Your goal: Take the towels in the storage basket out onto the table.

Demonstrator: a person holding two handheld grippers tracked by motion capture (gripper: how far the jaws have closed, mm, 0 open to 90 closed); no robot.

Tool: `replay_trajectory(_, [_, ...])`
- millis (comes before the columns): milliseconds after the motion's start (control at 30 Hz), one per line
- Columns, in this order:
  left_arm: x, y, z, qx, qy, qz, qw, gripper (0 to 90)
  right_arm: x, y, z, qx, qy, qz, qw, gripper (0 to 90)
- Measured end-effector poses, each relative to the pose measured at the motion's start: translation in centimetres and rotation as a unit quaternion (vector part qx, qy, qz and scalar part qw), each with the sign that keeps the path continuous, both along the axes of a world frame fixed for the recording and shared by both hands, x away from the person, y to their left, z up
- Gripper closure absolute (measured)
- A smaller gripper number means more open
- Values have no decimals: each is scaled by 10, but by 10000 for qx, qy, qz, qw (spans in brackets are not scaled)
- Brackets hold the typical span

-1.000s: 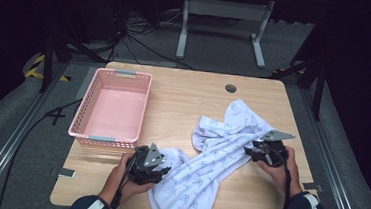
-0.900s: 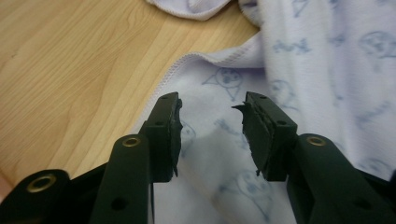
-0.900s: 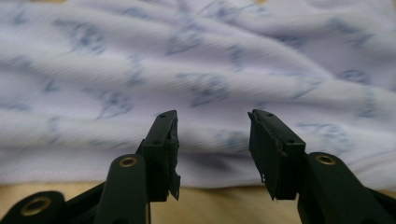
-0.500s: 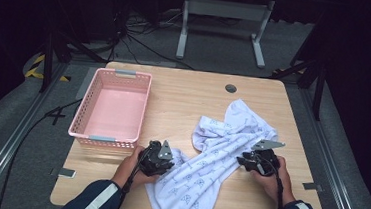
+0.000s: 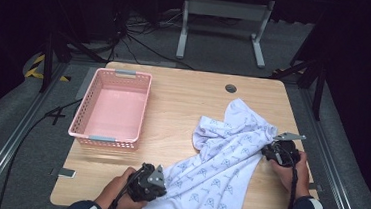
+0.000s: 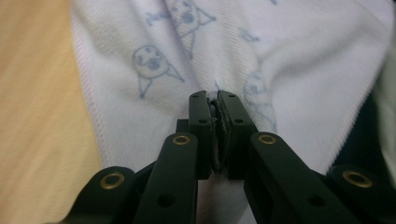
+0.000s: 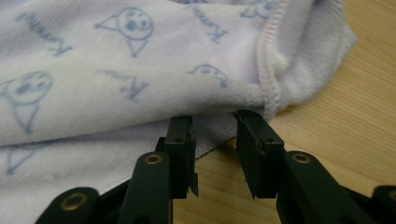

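- White printed garment [image 5: 221,167] lies crumpled on the right half of the table [image 5: 184,99]. Its long axis runs on a diagonal, from the near edge beside the left hand up to a bunched end toward the far right. The near end hangs over the table's near edge.
- Left gripper [image 6: 215,105]: jaws have just been closing and now stand pressed together on a fold of the cloth, at the garment's near-left end.
- Right gripper [image 7: 212,135]: jaws part open with a clear gap. The stitched hem sits right at the tips, just ahead of and between them, with bare wood below. Pads are not yet pressing on the fabric.
- Key relation: the hem lies directly in front of the right jaws, so a short push forward and a squeeze should take it. Each gripper is at an opposite side of the diagonal.
- Pink basket [image 5: 110,108] stands well apart to the left, nearer the left hand.
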State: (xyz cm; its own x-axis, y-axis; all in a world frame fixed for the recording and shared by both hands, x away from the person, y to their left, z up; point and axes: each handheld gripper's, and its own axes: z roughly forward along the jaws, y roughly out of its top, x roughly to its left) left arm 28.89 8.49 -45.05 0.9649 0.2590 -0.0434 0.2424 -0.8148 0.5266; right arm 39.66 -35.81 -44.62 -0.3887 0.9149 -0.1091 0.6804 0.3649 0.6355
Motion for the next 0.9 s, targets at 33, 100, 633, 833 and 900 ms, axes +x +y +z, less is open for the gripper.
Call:
replay_trajectory(33, [-2,-2,0,-14,71,-46,10000,833,1,-3,0,69,35,-80,9999,653])
replay_trajectory(100, [-4,-5,1,-54,115,-101,9999,826,0,-3,0,81,43,-75,9999,650])
replay_trajectory(633, [72,-55,-7,-480,-444,303,9974,722,-66,46,-1,245,395,1691,9845,646])
replay_trajectory(833, [45,-37,-7,-507,-176,99,9985,718,-99,30,1,250,622,1633,9843,640])
replay_trajectory(900, [31,-28,-7,-518,8,72,9986,720,-109,25,3,304,761,1616,9834,624])
